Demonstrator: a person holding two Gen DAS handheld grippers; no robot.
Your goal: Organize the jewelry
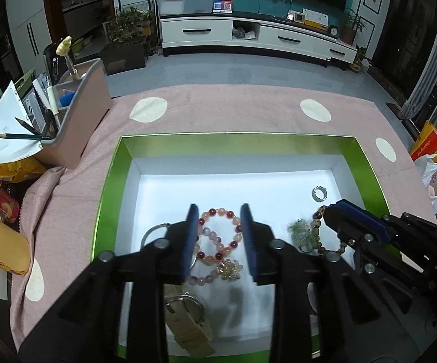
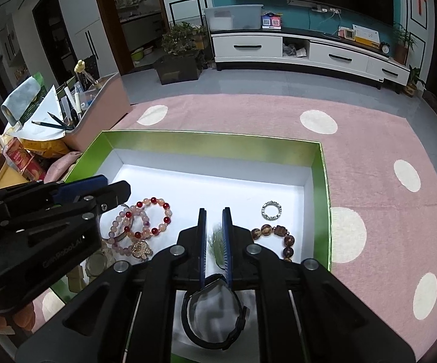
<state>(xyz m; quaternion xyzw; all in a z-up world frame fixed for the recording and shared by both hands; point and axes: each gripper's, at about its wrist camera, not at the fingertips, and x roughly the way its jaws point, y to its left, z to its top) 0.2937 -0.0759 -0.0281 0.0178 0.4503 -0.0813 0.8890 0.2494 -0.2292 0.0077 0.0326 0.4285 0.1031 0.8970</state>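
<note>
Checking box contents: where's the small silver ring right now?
The silver ring lies alone on the white floor of the green-rimmed box, toward its far right corner, just beyond the brown bead bracelet.

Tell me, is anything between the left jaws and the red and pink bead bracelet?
No. The left gripper hangs open right over the bead bracelet in the green box, and nothing visible lies between them.

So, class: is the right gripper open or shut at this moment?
Nearly shut, but holding nothing. The right gripper shows only a narrow gap between its blue pads, with the pale green bracelet lying on the box floor below.
</note>
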